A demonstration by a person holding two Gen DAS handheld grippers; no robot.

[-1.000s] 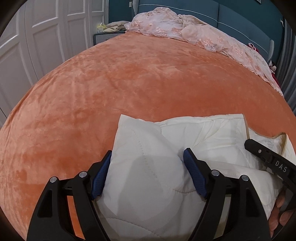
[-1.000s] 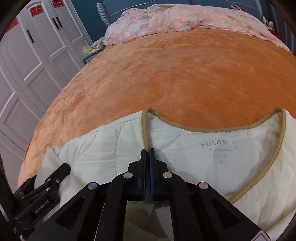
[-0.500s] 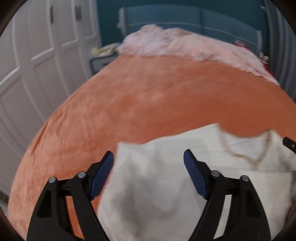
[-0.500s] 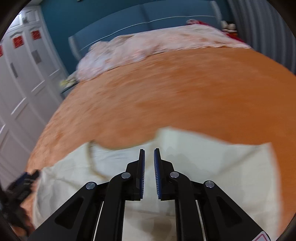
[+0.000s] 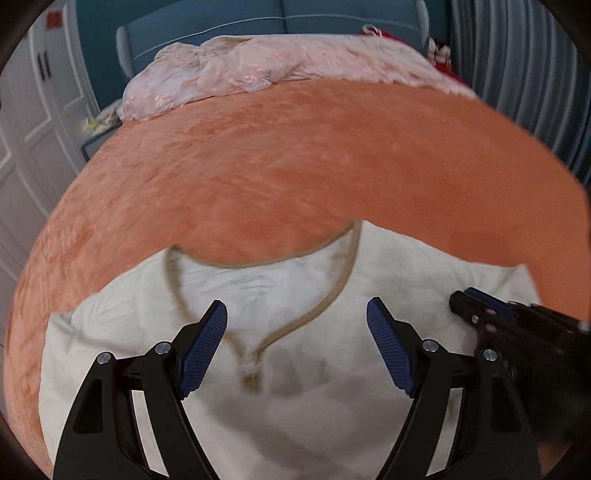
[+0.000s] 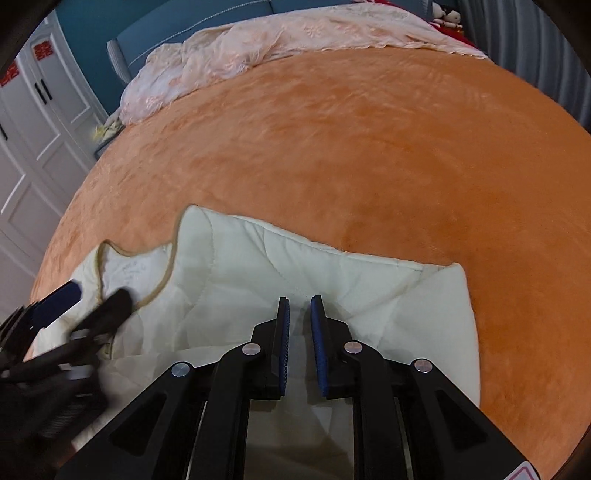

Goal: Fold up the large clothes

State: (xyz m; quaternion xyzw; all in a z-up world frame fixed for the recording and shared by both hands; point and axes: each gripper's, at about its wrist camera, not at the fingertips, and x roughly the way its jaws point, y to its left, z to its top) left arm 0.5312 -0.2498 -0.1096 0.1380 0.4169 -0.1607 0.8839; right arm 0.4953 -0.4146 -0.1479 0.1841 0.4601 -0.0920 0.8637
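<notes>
A cream quilted jacket (image 5: 303, 369) with tan collar trim (image 5: 341, 280) lies folded on the orange bed cover (image 5: 295, 155). My left gripper (image 5: 297, 328) is open and empty above the jacket's neckline. My right gripper (image 6: 299, 314) hovers over the jacket's right part (image 6: 332, 280), jaws a narrow gap apart, holding nothing. The right gripper also shows at the right of the left wrist view (image 5: 491, 314). The left gripper shows blurred at the left of the right wrist view (image 6: 74, 310).
A pink lace bedspread (image 5: 280, 62) is heaped at the head of the bed before a blue headboard (image 5: 280, 14). White wardrobe doors (image 6: 33, 140) stand at the left. Grey curtains (image 5: 524, 74) hang at the right.
The right gripper has let go of the collar and opened slightly, shifting right. The left gripper has moved right from the folded sleeve to above the neckline. Both lifted.
</notes>
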